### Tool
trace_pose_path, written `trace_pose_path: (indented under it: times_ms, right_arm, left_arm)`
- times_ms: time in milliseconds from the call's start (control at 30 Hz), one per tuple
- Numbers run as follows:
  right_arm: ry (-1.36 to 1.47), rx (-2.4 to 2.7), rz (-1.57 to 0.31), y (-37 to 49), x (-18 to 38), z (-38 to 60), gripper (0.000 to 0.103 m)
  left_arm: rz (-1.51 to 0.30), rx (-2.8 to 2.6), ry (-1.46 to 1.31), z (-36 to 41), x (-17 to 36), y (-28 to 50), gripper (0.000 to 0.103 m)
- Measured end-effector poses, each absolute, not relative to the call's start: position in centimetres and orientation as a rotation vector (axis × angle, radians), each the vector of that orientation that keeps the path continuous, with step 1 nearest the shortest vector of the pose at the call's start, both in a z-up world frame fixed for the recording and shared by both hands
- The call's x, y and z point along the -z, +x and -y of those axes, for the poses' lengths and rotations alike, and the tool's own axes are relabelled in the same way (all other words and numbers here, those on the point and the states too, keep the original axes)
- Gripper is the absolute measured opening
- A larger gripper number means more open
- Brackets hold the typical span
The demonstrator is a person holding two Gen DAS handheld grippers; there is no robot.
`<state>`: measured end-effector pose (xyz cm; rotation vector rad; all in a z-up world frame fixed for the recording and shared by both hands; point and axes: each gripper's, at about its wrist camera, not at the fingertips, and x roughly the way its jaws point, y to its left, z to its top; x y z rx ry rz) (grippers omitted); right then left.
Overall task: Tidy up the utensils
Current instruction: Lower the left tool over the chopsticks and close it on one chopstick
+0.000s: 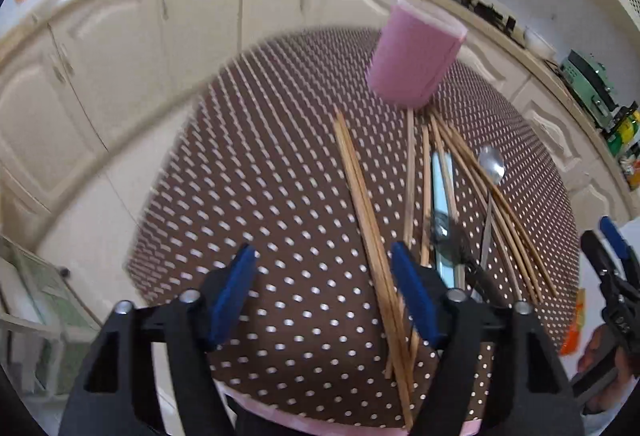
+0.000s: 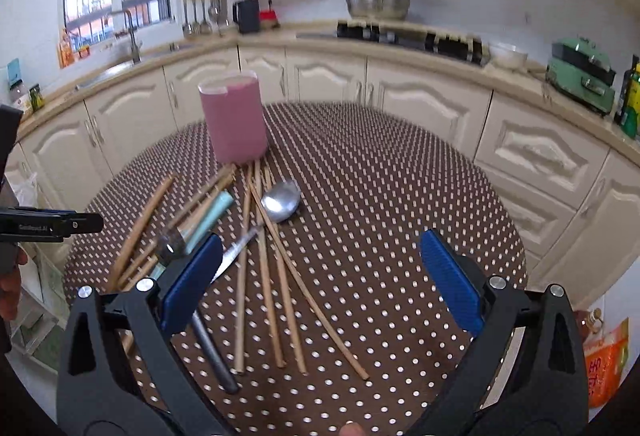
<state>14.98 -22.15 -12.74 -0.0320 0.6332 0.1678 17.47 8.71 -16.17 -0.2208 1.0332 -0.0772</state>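
1. On the side of the left gripper, seen at the left edge of the right wrist view, there is small pale lettering. It is blurred, and I cannot read it with certainty.
2. The orange bag at the lower right of the right wrist view carries large red characters. They are cut by the picture edge and cannot be read.
3. The bottles at the far right on the kitchen surface have yellow and green labels, but the print is too small to read.
4. Nothing else shows any readable text.
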Motion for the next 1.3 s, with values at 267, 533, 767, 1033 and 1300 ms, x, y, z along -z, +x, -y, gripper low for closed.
trace_pose_path:
  times_ms: [267,533,767,1033,1300]
  right_arm:
    - [-0.042,-0.177,-0.707,15.9,13.9,22.8,0.097]
    - [-0.05,-0.17,-0.711,16.5,13.6,23.0,0.097]
    - [-0.053,-0.178,-0.73,17.1,13.7,23.1,0.097]
    - [-0.073,-0.175,-0.754,17.9,13.6,23.4,0.097]
    - [-0.143,-0.238,-0.852,20.4,13.9,22.6,0.097]
  left_arm:
    - [-1.104,0.079,-0.173,-6.9,18.0,19.5,0.063]
    - [-1.125,0.045,-0.163,-6.6,17.9,20.9,0.063]
    - [-1.15,0.031,-0.139,-7.2,18.1,22.2,0.064]
    - [-1.182,0.023,-0.089,-6.9,18.2,22.4,0.064]
    - [-1.2,0.002,0.012,-5.4,18.4,23.1,0.061]
